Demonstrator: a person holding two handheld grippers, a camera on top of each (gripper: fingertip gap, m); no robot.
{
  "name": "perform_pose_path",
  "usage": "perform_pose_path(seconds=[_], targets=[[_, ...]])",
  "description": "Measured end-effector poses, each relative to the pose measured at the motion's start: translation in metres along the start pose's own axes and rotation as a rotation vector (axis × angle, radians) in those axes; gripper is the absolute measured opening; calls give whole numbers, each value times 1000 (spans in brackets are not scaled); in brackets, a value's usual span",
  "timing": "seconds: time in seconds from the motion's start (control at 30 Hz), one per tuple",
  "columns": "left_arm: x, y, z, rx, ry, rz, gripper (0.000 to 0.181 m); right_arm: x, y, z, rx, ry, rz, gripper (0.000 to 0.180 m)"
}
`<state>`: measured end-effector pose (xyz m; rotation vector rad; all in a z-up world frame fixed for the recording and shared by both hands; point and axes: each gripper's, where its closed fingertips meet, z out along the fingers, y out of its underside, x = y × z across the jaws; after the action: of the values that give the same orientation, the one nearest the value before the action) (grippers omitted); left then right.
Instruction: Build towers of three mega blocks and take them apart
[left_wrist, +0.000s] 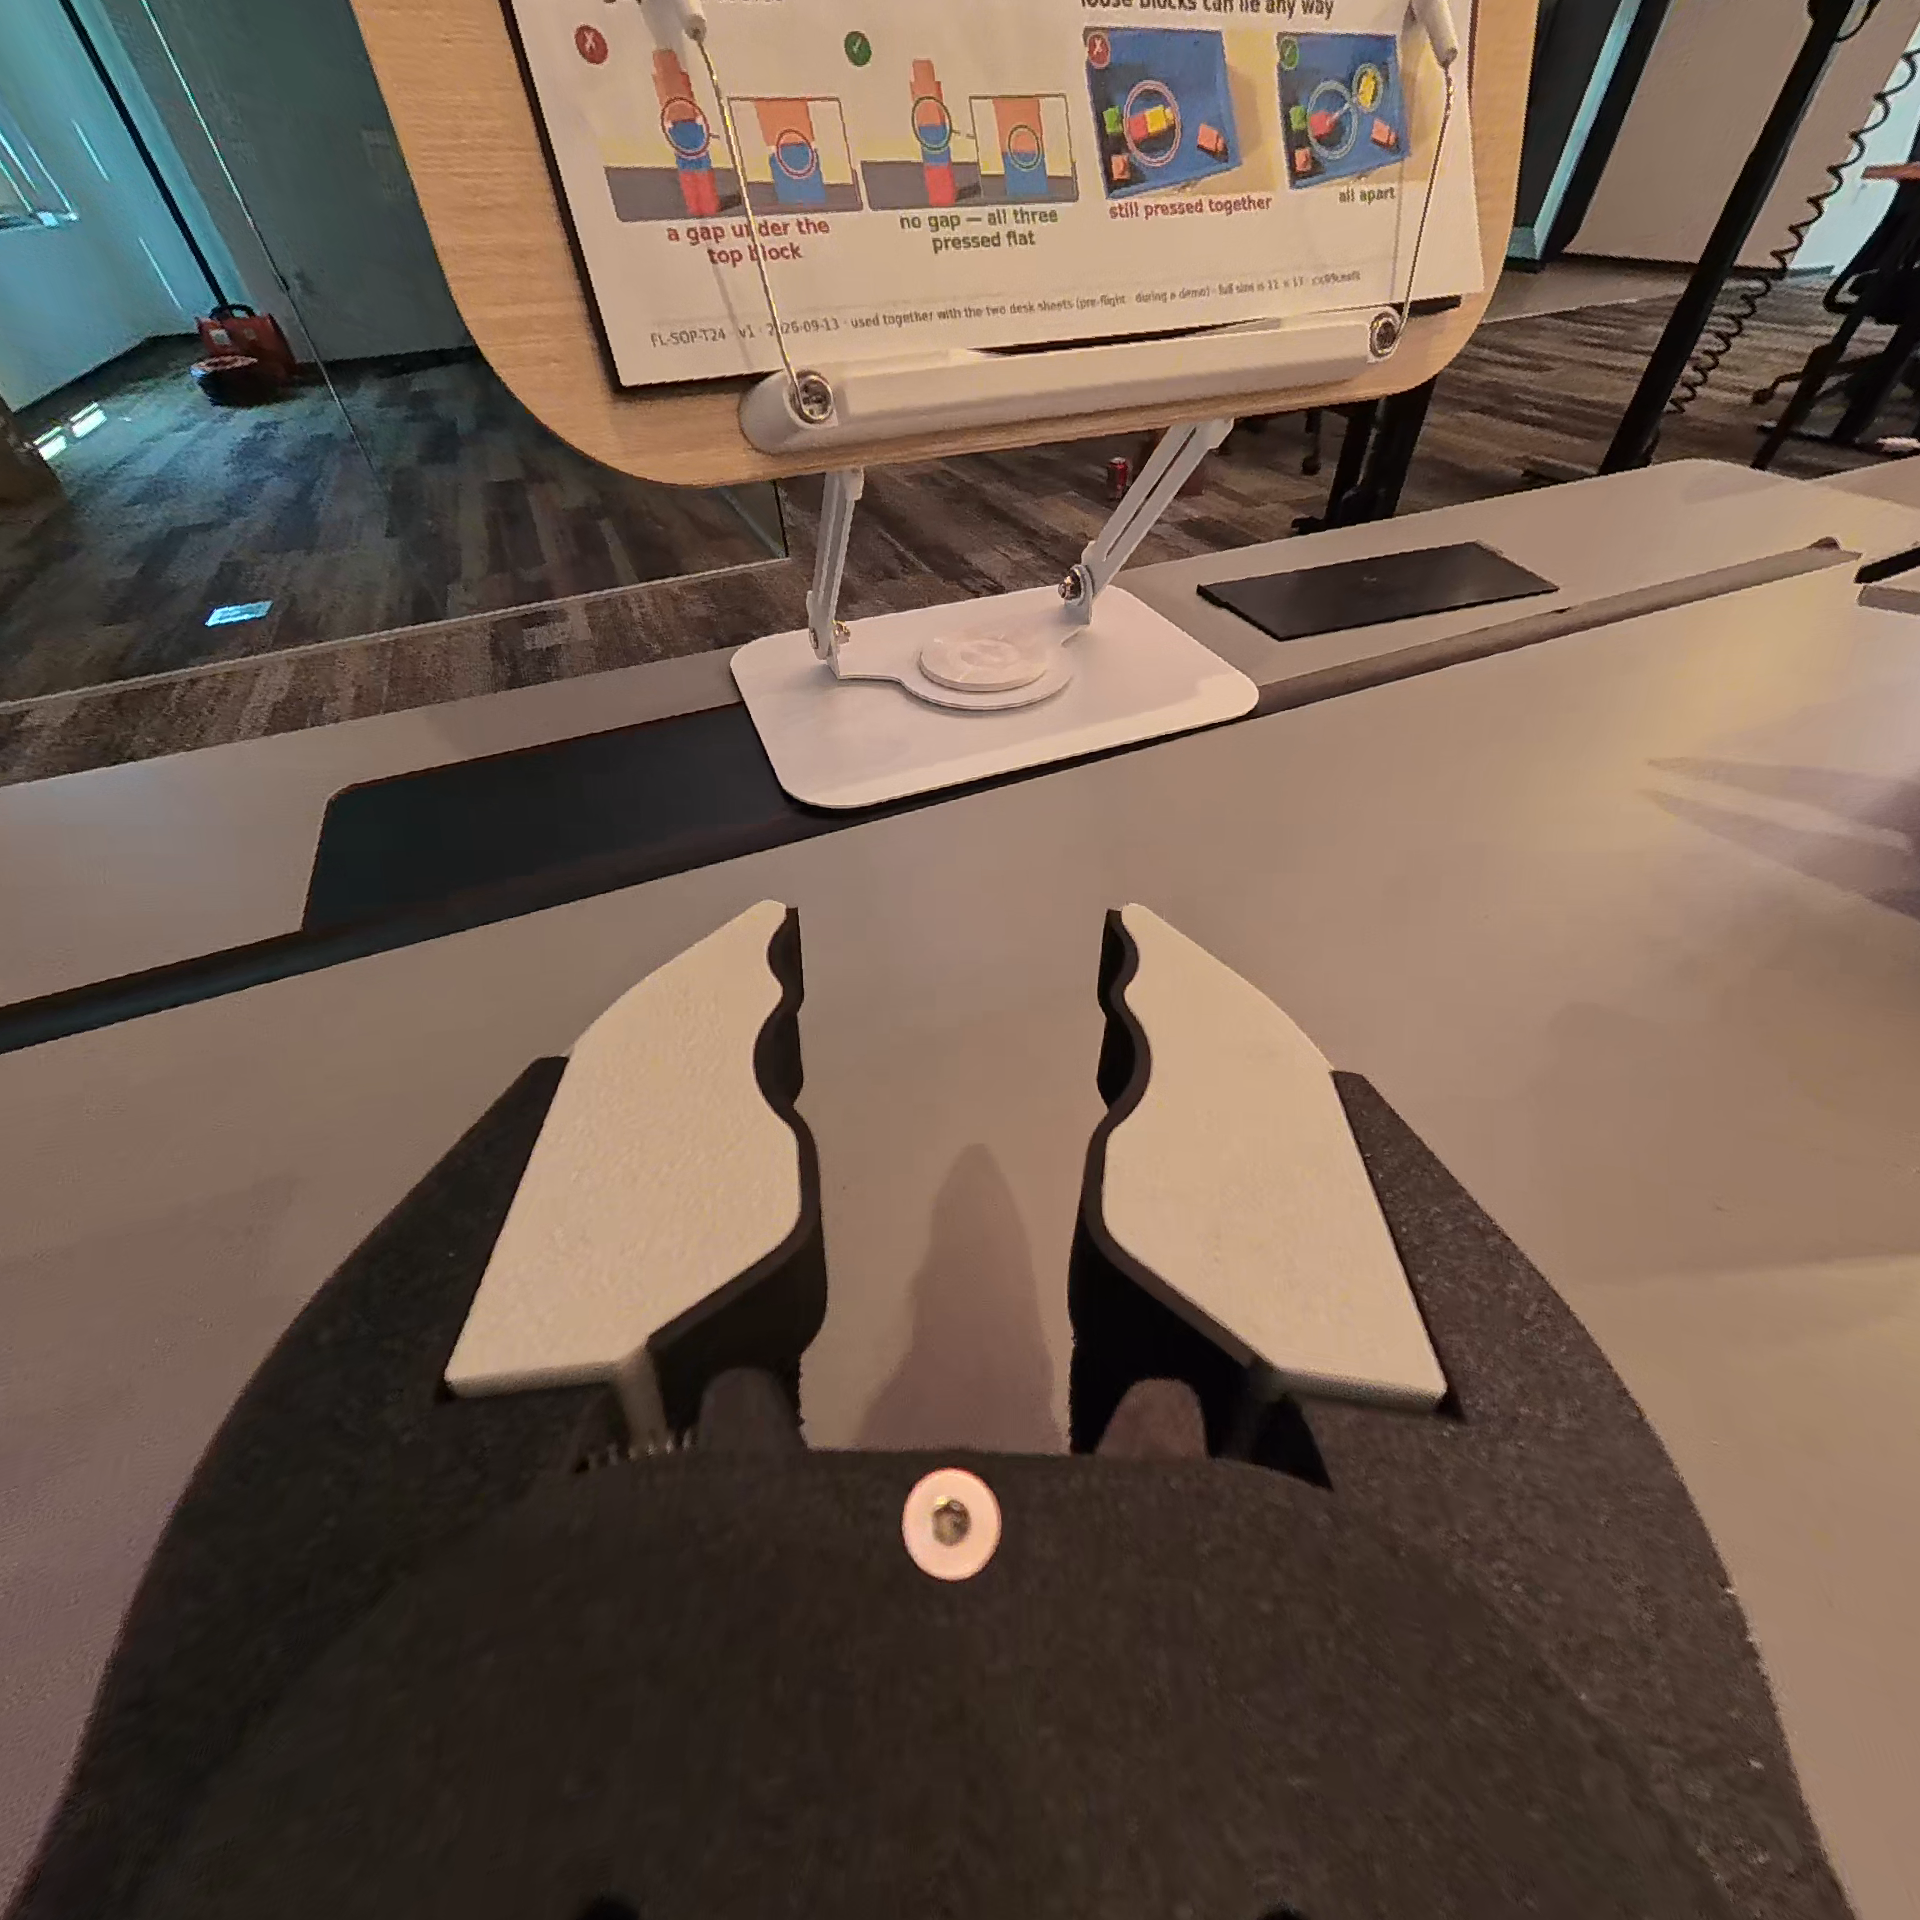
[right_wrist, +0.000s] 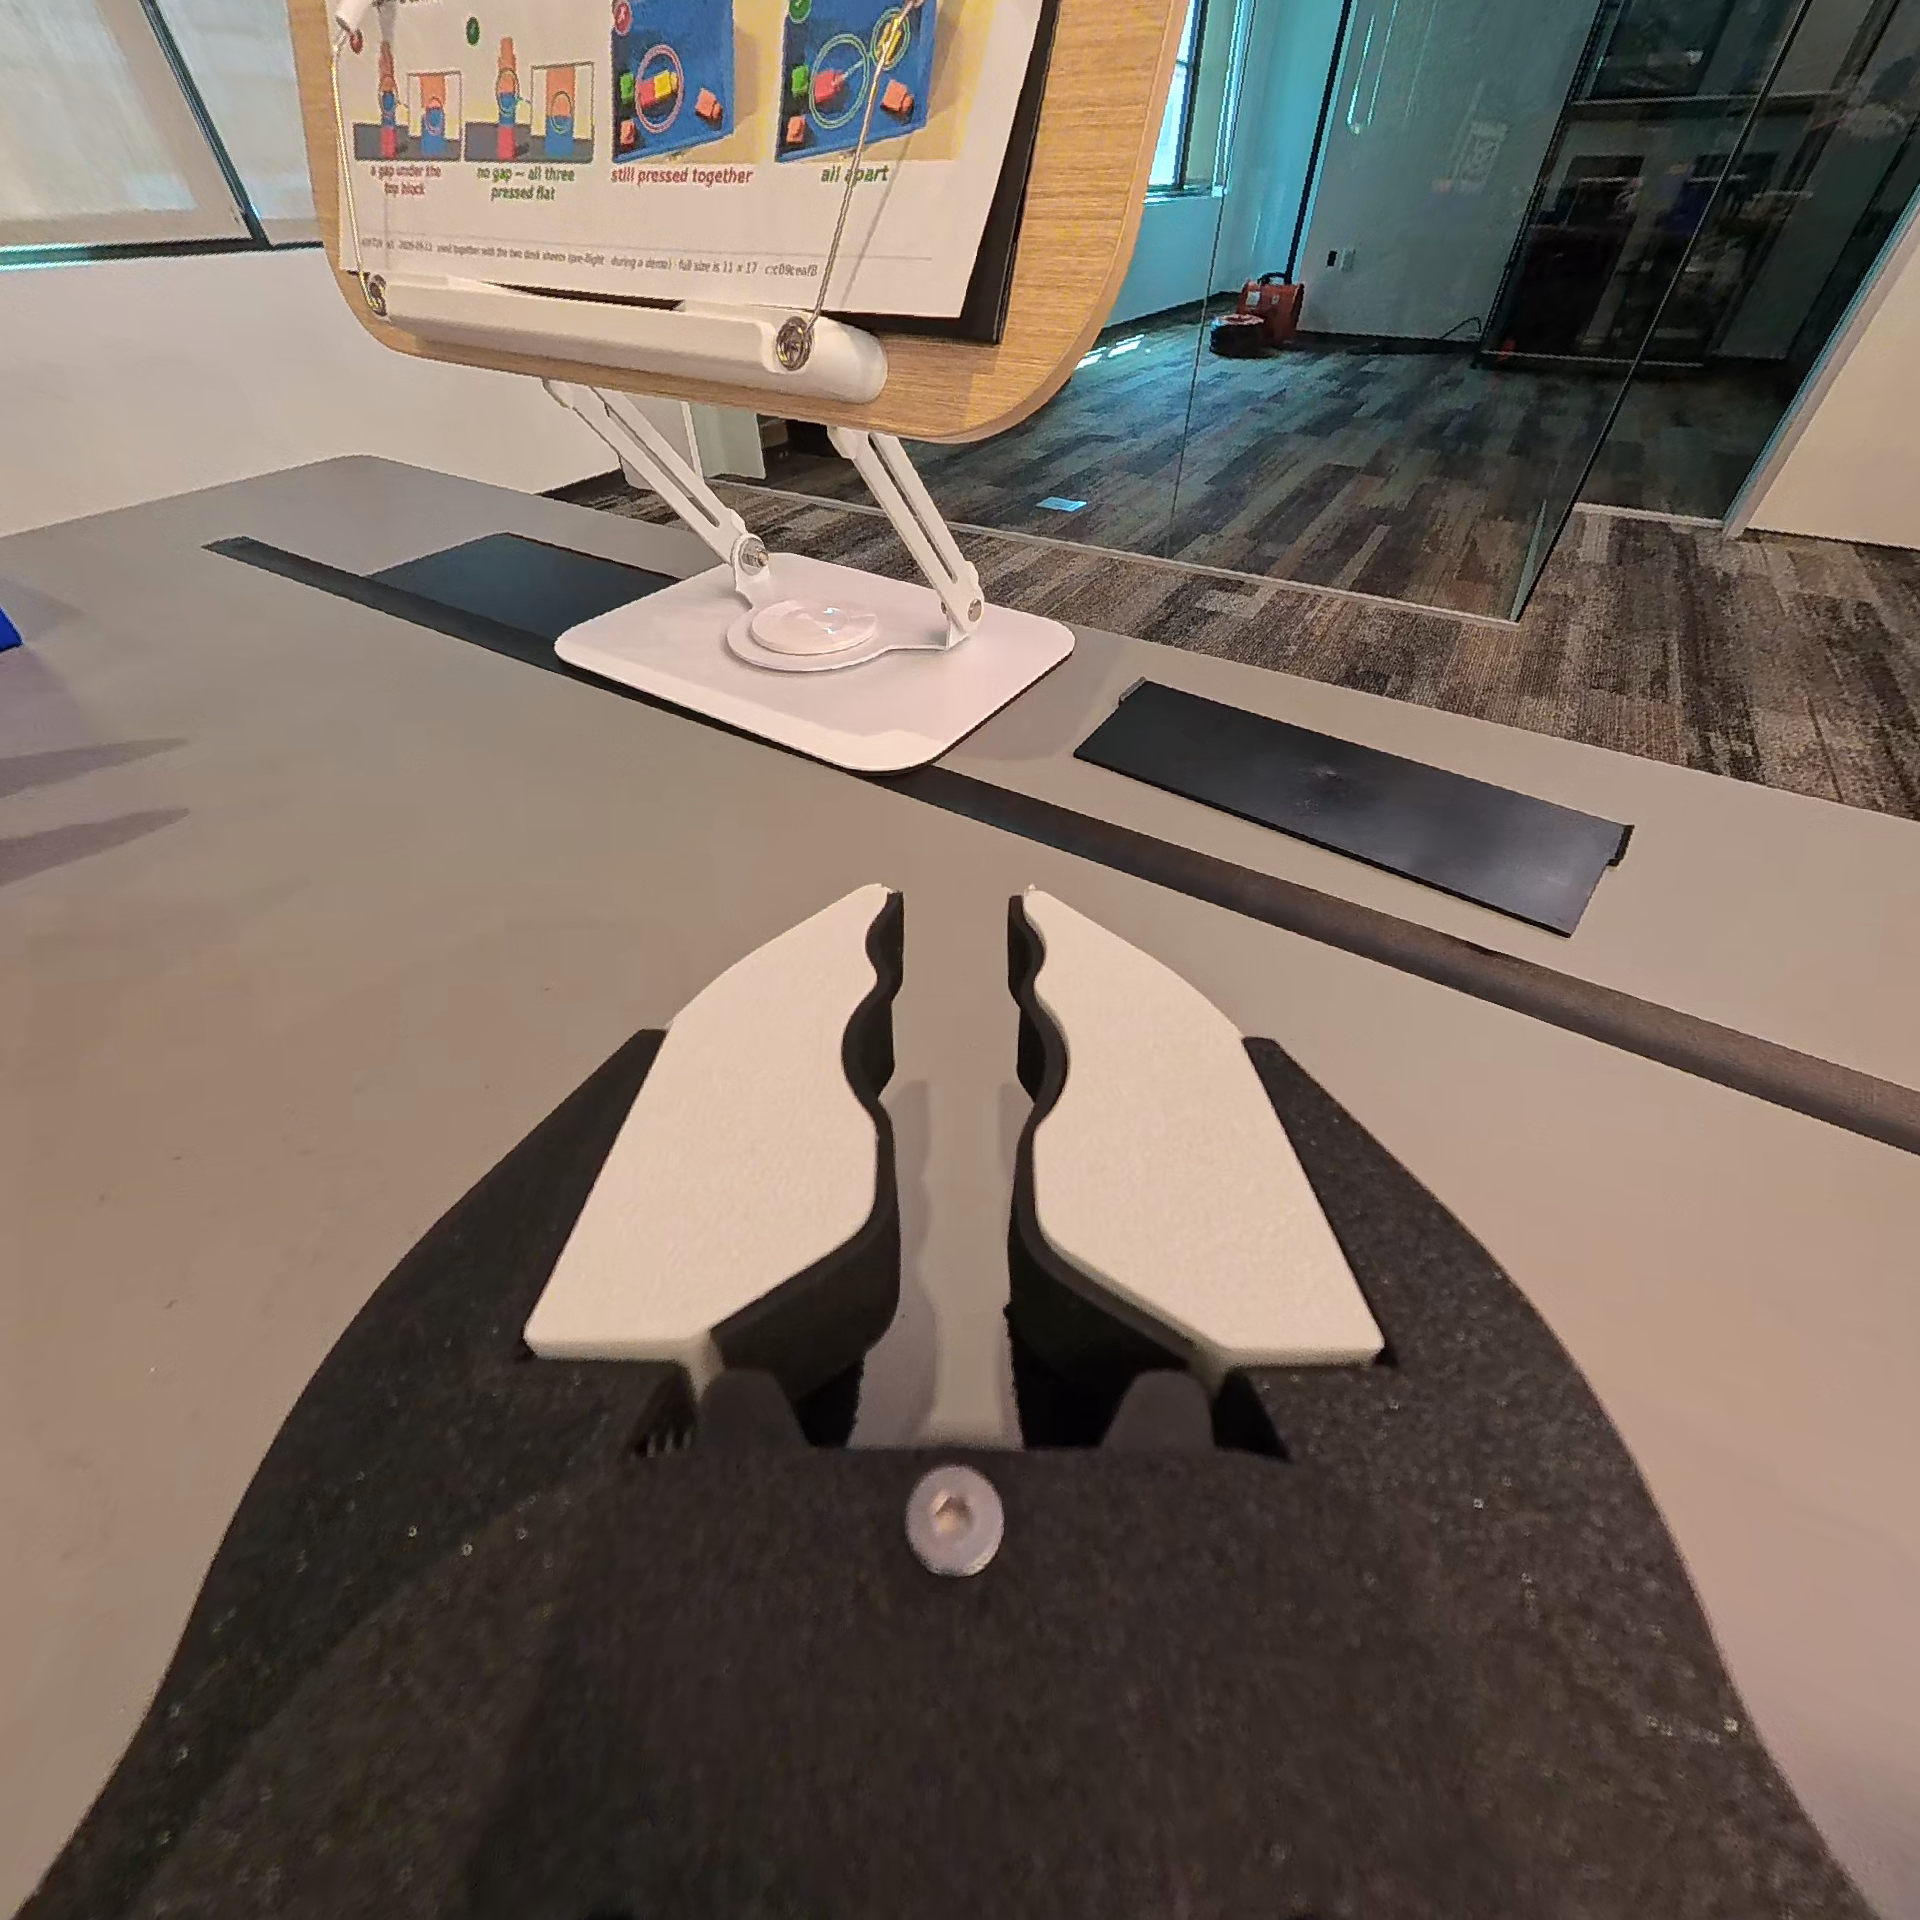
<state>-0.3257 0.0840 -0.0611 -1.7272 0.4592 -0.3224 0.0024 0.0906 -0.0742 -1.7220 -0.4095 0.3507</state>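
No mega blocks show in either view. My left gripper (left_wrist: 951, 914) is open and empty, its white fingers (left_wrist: 665, 1143) spread wide above the grey table (left_wrist: 1455, 1039). My right gripper (right_wrist: 956, 899) is open by a narrow gap and empty, held above the same table (right_wrist: 416, 987). A sliver of something blue (right_wrist: 8, 623) shows at the far left edge of the right wrist view; I cannot tell what it is.
A wooden-backed stand with a printed instruction sheet (left_wrist: 987, 208) rises on a white base (left_wrist: 987, 696) straight ahead; it also shows in the right wrist view (right_wrist: 821, 655). Black cover plates (left_wrist: 1377, 587) (right_wrist: 1351, 805) lie along the table's dark centre strip. Beyond are carpet and glass walls.
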Motion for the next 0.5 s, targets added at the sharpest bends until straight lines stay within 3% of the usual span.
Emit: perform_pose_path(seconds=[0.5], targets=[[-3, 3, 0, -10, -3, -24, 53, 2, -3, -2, 18, -2, 31, 18]])
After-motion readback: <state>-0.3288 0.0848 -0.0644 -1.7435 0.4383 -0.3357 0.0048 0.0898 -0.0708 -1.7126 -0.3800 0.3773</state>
